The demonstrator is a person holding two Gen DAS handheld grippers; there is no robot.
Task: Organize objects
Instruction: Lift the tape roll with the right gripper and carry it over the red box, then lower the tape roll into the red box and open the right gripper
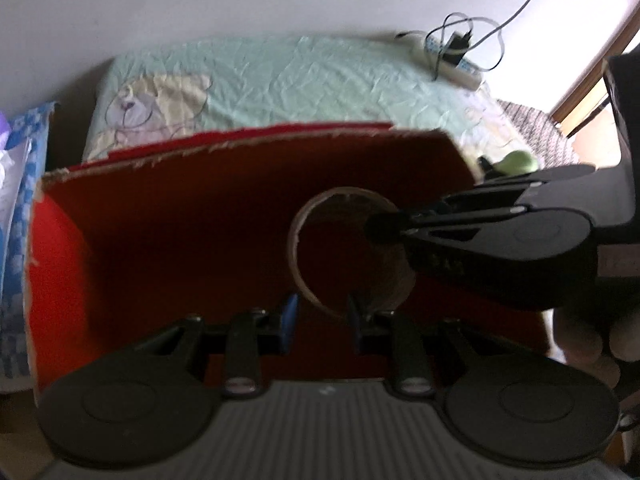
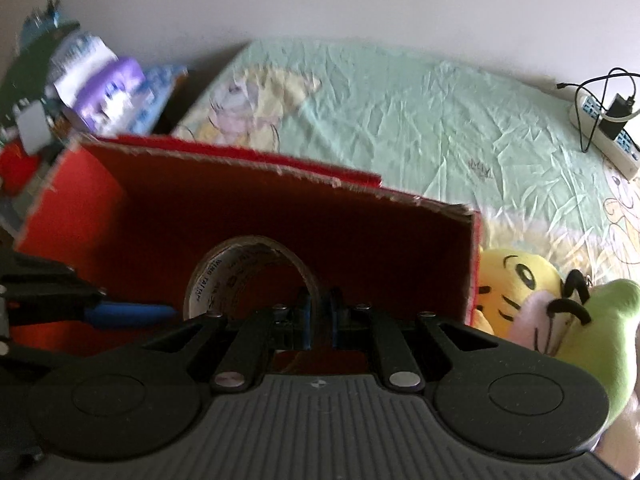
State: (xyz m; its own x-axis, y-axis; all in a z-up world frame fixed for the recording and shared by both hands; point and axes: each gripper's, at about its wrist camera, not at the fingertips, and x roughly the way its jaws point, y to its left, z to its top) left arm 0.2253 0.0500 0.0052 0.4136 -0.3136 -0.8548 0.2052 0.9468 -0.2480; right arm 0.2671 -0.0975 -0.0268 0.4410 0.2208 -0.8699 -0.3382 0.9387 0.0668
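Observation:
A roll of brown packing tape (image 1: 298,236) (image 2: 240,254) hangs upright over the open red cardboard box (image 1: 192,224) (image 2: 380,228). My right gripper (image 2: 320,320) is shut on the roll's wall, one blue finger inside the ring and one outside. In the left wrist view the right gripper (image 1: 384,228) comes in from the right onto the roll's right rim. My left gripper (image 1: 322,320) is closed on the roll's lower edge, and in the right wrist view the left gripper (image 2: 176,312) meets the roll's left side. The picture is blurred.
The box stands on a bed with a pale green sheet (image 1: 300,80) (image 2: 400,120). Yellow (image 2: 516,280) and green (image 2: 612,320) plush toys lie just right of the box. A power strip with cables (image 1: 452,64) (image 2: 604,132) lies at the far right. Packages (image 2: 108,88) pile up at the left.

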